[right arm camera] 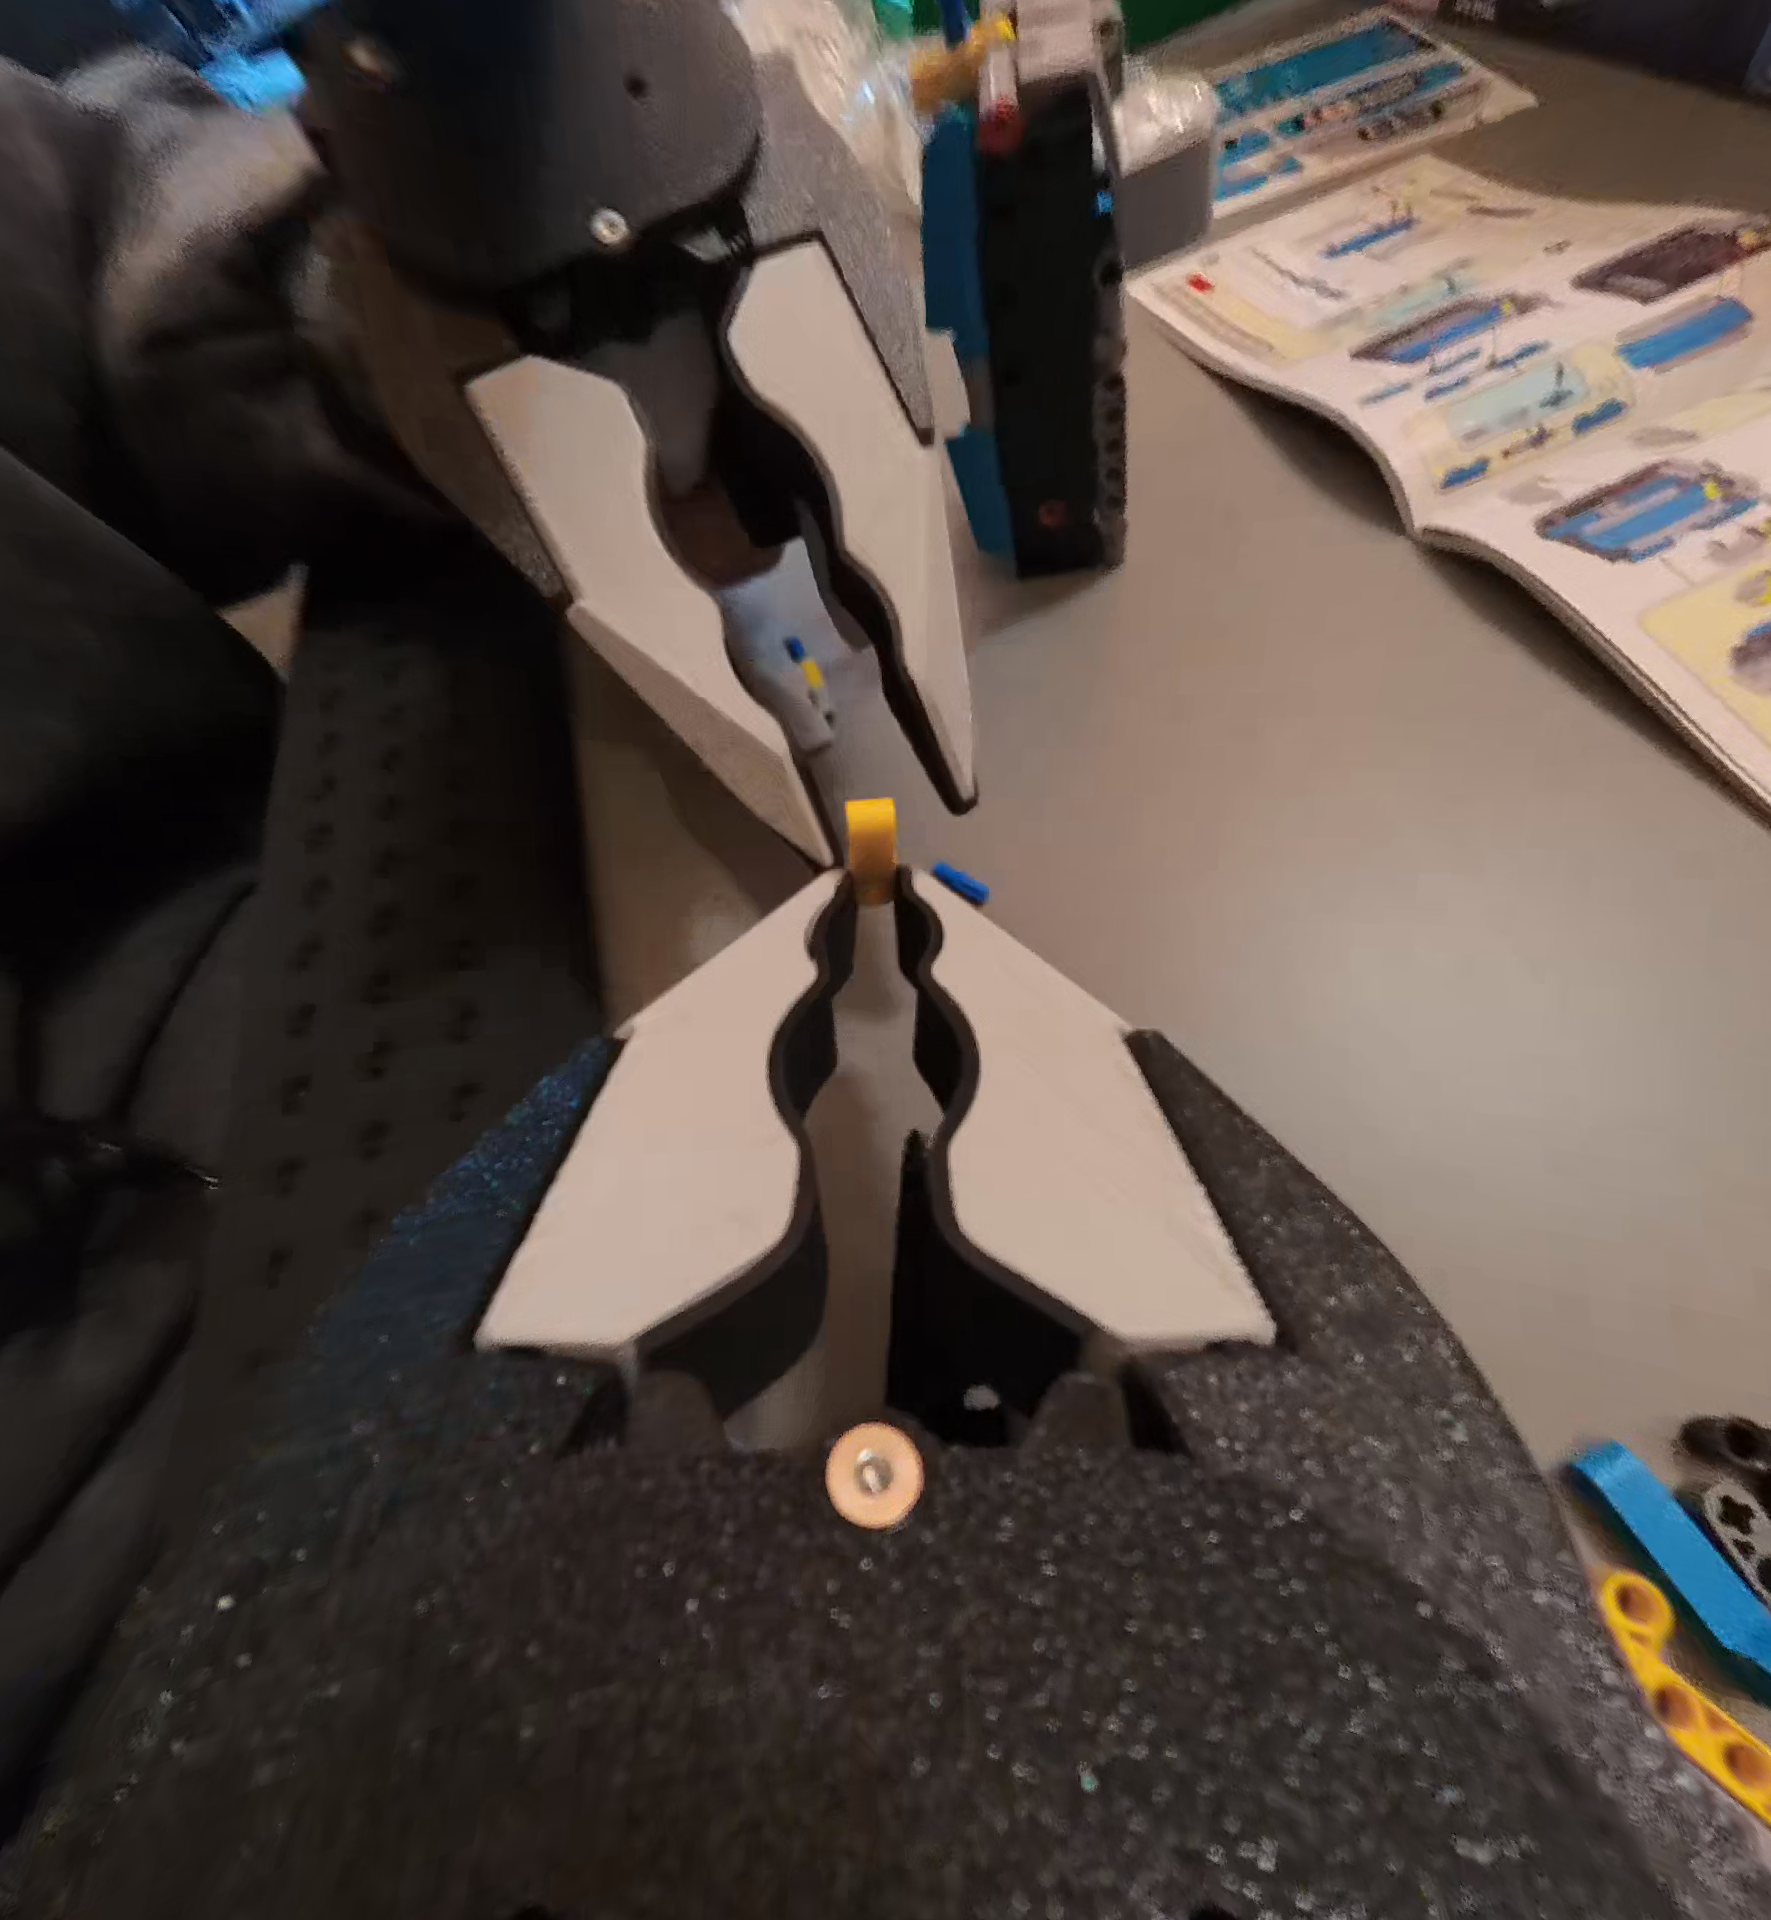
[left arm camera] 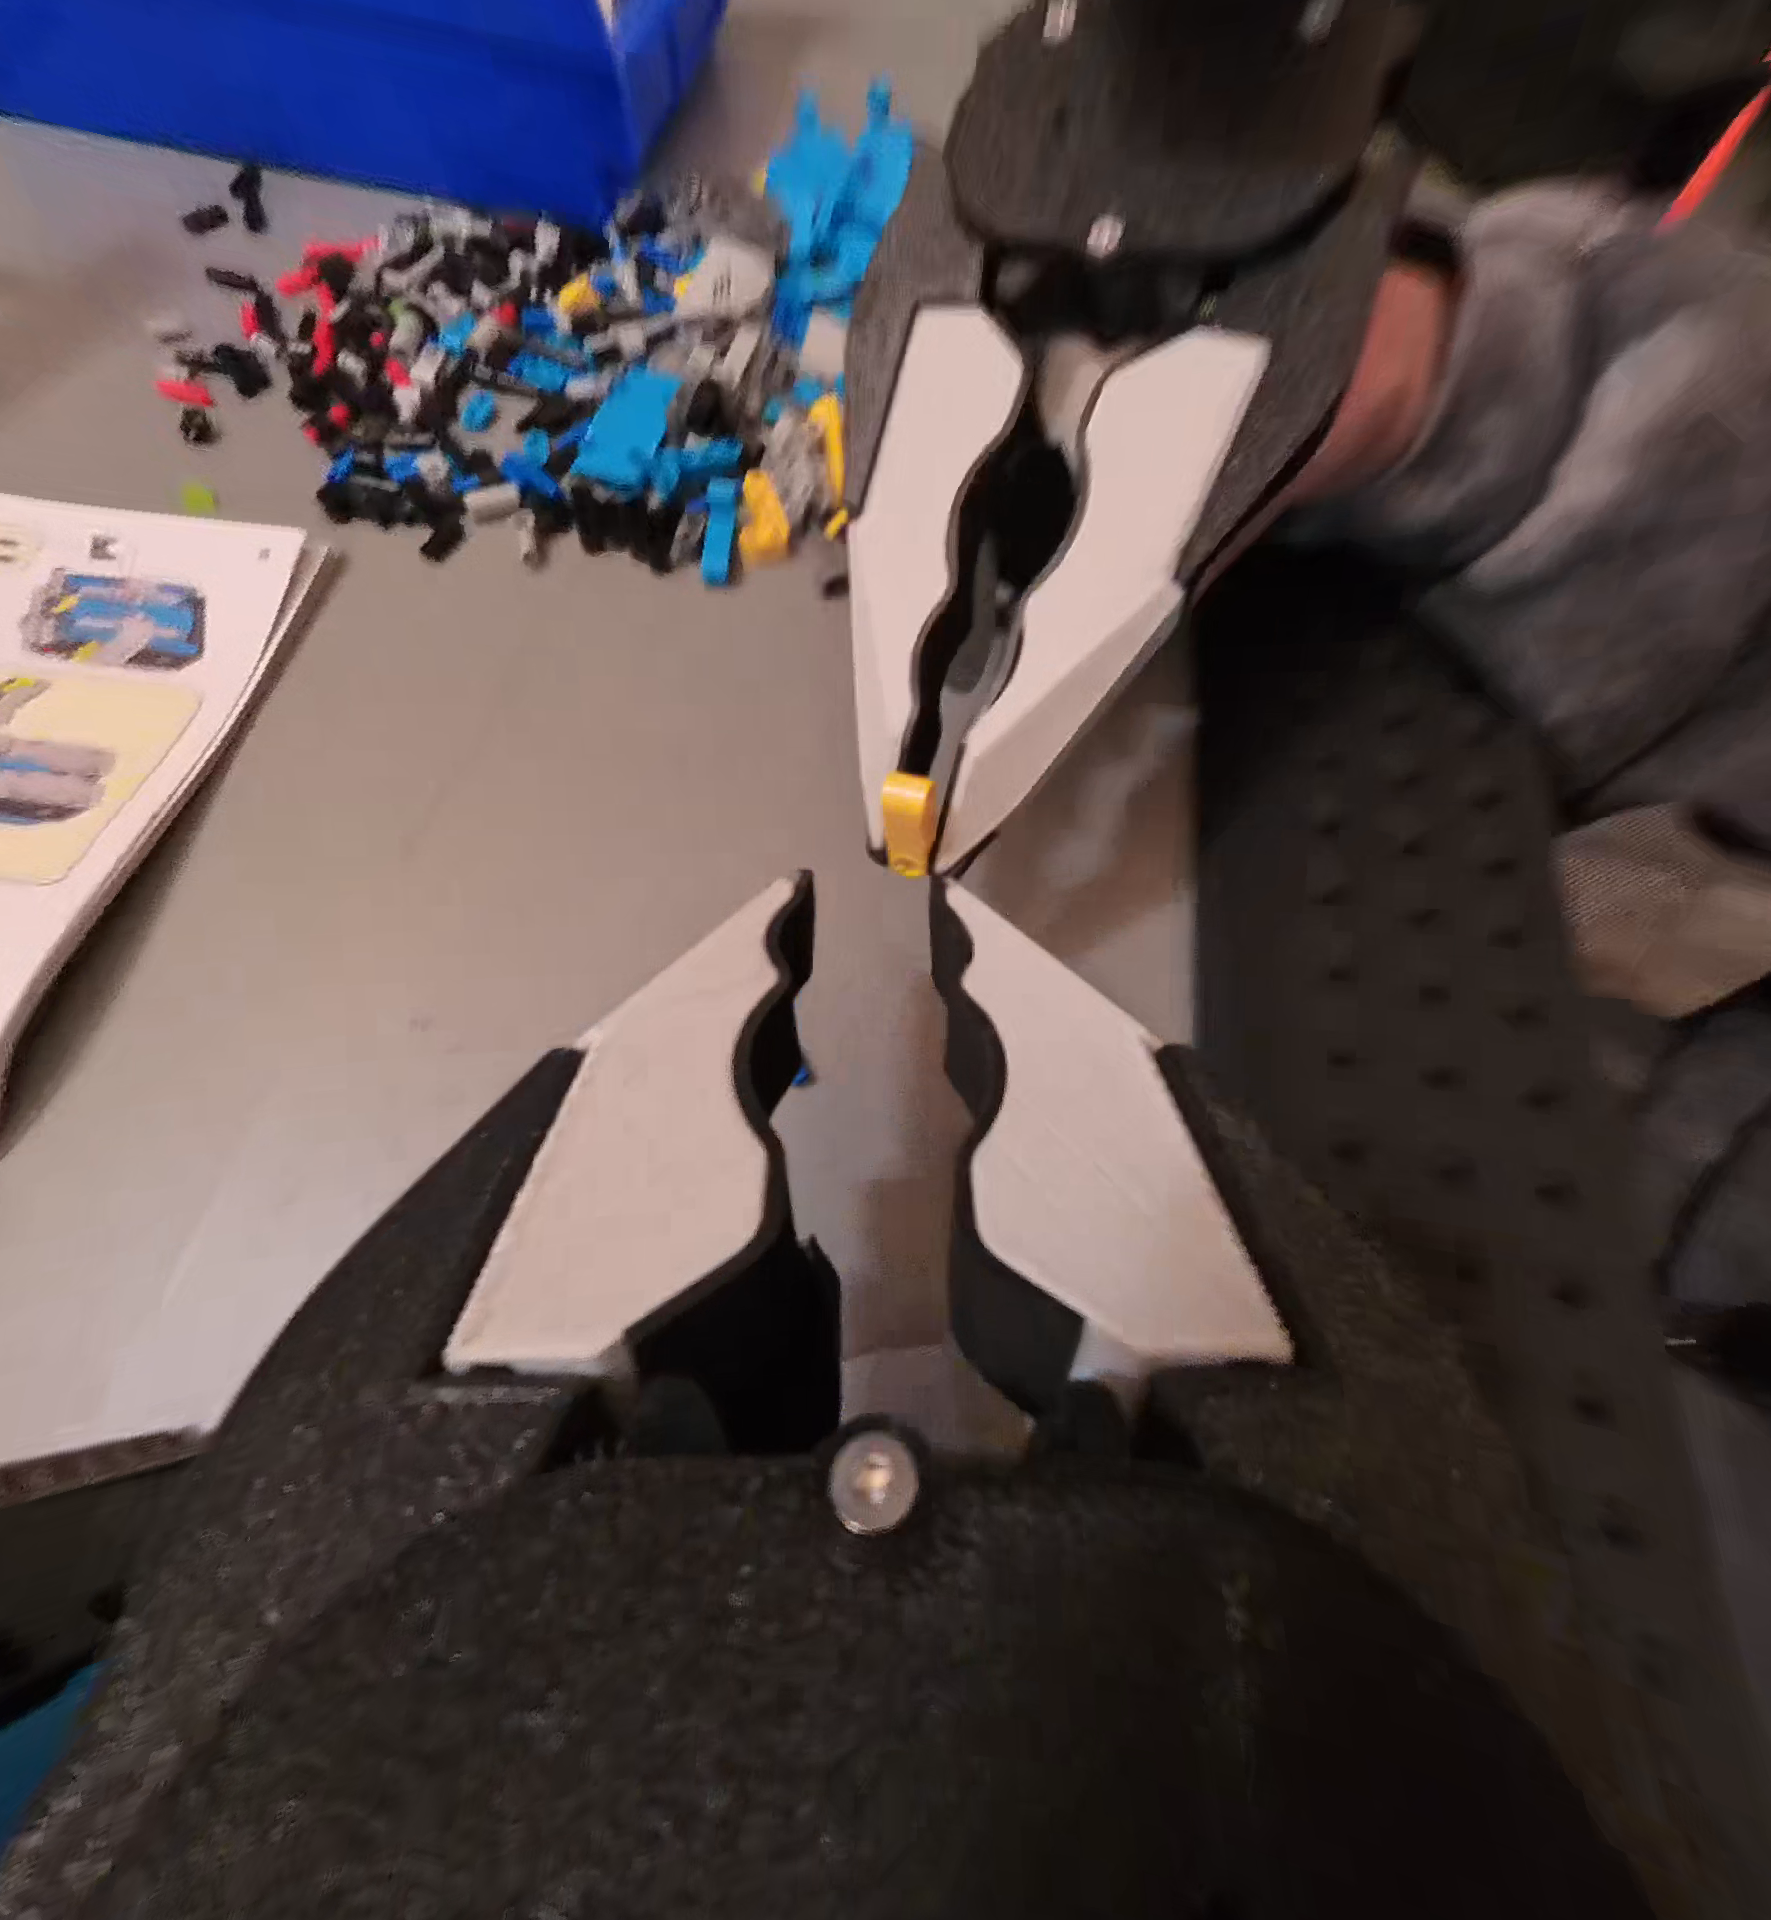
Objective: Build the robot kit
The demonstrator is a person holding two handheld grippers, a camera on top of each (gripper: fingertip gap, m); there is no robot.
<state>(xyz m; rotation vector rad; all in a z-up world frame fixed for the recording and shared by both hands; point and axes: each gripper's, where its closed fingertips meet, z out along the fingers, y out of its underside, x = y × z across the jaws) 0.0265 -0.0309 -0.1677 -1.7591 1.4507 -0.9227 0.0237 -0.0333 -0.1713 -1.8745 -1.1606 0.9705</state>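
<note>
My right gripper [right arm camera: 873, 883] is shut on a small yellow building piece [right arm camera: 870, 844] that sticks out past its tips, just above the grey table [right arm camera: 1276, 935]. In the left wrist view the right gripper [left arm camera: 912, 857] comes down from above with the yellow piece [left arm camera: 907, 816] at its tips. My left gripper [left arm camera: 873, 888] is open and empty. Its tips face the yellow piece tip to tip, almost touching it. In the right wrist view the left gripper [right arm camera: 891, 826] has its open tips on either side of the piece. A small blue pin [right arm camera: 959, 883] lies on the table beside them.
A pile of loose blue, black, red and yellow pieces [left arm camera: 548, 384] lies before a blue box [left arm camera: 341, 83]. An open instruction booklet [left arm camera: 81, 779] lies left; it also shows in the right wrist view [right arm camera: 1587, 468]. A black and blue partly built model [right arm camera: 1047, 312] stands upright. More pieces [right arm camera: 1743, 1558] lie lower right.
</note>
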